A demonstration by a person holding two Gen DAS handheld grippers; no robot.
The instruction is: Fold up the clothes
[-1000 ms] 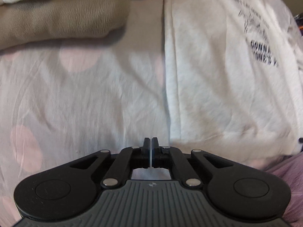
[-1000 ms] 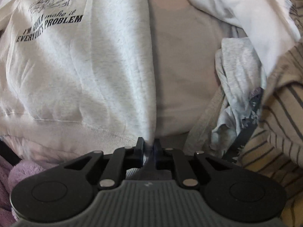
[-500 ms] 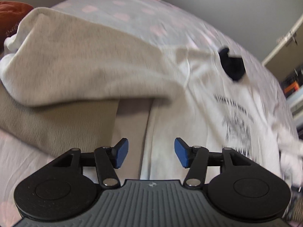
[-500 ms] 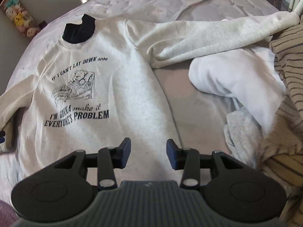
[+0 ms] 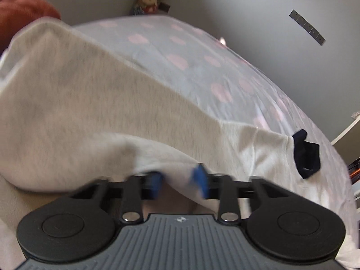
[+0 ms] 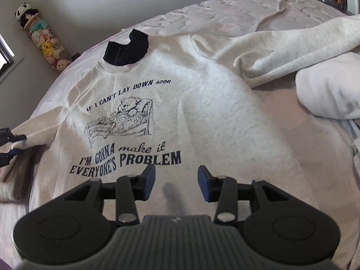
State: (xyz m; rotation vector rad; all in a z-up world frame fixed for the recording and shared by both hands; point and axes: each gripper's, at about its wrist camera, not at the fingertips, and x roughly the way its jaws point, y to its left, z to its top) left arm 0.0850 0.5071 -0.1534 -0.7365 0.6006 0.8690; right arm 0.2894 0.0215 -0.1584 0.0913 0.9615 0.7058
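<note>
The right hand-held gripper (image 6: 176, 183) is seen with its blue-padded jaws apart and nothing between them, poised over the lower front of the pale grey sweatshirt (image 6: 202, 117) with a dark navy collar. The left hand-held gripper (image 5: 178, 181) is blurred; its jaws are closing, with a fold of the sweatshirt's sleeve (image 5: 90, 112) lying between the blue pads, and pad contact cannot be confirmed. The sweatshirt is laid flat, print side up, on the bed (image 6: 236, 6) with a white, pink-spotted sheet. One sleeve is draped toward a white bundled garment (image 6: 330, 90) at the right edge. Beyond the bed, a hanging column of plush toys (image 6: 42, 38) is noted against the grey wall.
</note>
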